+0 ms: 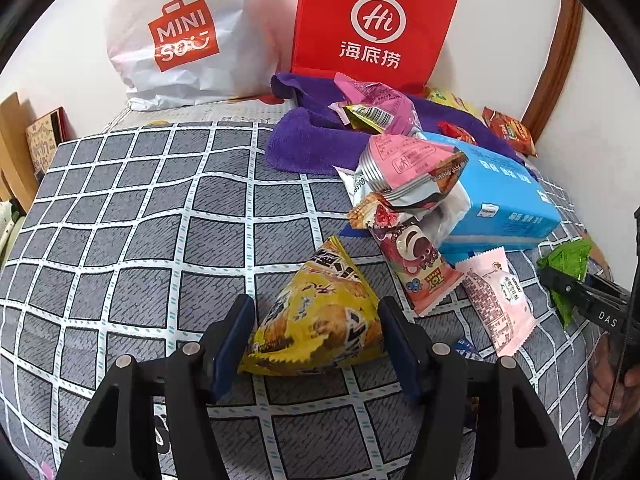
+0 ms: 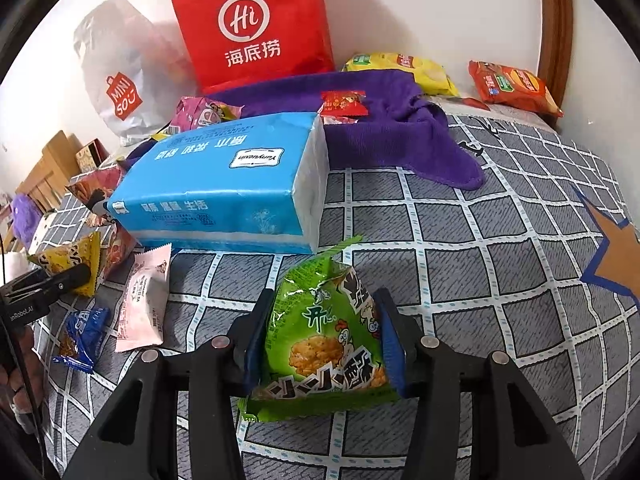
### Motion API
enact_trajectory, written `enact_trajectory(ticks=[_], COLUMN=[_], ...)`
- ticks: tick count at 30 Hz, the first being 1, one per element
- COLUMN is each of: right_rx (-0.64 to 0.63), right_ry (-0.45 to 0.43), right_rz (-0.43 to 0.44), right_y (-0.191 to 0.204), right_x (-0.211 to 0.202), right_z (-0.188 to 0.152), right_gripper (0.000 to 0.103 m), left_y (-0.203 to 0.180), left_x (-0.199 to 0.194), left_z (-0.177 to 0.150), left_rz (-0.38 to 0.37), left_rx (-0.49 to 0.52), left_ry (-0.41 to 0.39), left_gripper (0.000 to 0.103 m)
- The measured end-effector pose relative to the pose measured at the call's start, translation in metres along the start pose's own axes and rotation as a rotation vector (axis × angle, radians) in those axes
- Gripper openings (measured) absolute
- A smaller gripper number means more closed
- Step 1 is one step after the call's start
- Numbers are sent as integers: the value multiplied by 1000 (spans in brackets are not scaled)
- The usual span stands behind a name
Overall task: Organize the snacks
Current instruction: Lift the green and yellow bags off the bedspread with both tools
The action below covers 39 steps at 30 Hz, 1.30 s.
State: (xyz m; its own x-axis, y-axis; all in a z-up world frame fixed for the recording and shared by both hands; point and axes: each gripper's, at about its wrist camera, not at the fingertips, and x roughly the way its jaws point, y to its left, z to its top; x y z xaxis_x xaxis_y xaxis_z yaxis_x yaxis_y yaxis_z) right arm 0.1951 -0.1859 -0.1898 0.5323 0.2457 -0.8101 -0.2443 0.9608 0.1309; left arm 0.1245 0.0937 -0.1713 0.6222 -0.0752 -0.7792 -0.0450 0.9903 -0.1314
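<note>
The left gripper (image 1: 316, 336) is spread wide around a yellow pack (image 1: 320, 320), a triangular snack bag lying on the grid-patterned cloth (image 1: 160, 240) that covers the bench. The bag sits between the two blue pads; the left pad (image 1: 232, 344) stands apart from it with cloth showing in the gap, while the right pad (image 1: 400, 348) is at the bag's edge, and contact there cannot be told.

The right gripper (image 2: 324, 344) is closed on a green pack (image 2: 324, 340), both blue pads pressed against the bag's sides. The bag stands upright between them, its crimped top pointing away from the camera and its lower edge hanging toward it.

Just beyond the green pack lies a blue tissue box (image 2: 224, 184), tilted, its near end resting on other wrappers. Left of it, a pink pack (image 2: 144, 308) and a small blue pack (image 2: 80, 336) lie flat on the cloth. In the left view, a Toy Story pack (image 1: 416, 264) lies just right of the yellow pack, half under the box.

Behind the box a purple towel (image 2: 392, 136) is spread out. A red bag (image 2: 252, 24) and a white Miniso bag (image 2: 116, 76) stand against the wall.
</note>
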Motion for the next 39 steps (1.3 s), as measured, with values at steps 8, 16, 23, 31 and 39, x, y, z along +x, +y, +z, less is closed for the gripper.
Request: enact_trajectory(ticks=[8, 16, 23, 31, 39], right_rx=[4, 18, 26, 39, 31], right_ry=[5, 10, 9, -2, -6], right_rz=[-2, 9, 17, 38, 21], right_y=[-1, -4, -5, -8, -6], right_x=[-2, -4, -5, -5, -9], right_z=[0, 2, 0, 0, 0], right_gripper=[48, 46, 46, 45, 43], left_y=[12, 15, 14, 16, 19], left_x=[-5, -10, -8, -6, -10], left_z=[0, 1, 2, 2, 3], left_rz=[-76, -111, -109, -130, -139], left_rx=[-59, -71, -71, -81, -100], left_ry=[-13, -27, -16, -15, -1], left_gripper=[56, 54, 54, 53, 52])
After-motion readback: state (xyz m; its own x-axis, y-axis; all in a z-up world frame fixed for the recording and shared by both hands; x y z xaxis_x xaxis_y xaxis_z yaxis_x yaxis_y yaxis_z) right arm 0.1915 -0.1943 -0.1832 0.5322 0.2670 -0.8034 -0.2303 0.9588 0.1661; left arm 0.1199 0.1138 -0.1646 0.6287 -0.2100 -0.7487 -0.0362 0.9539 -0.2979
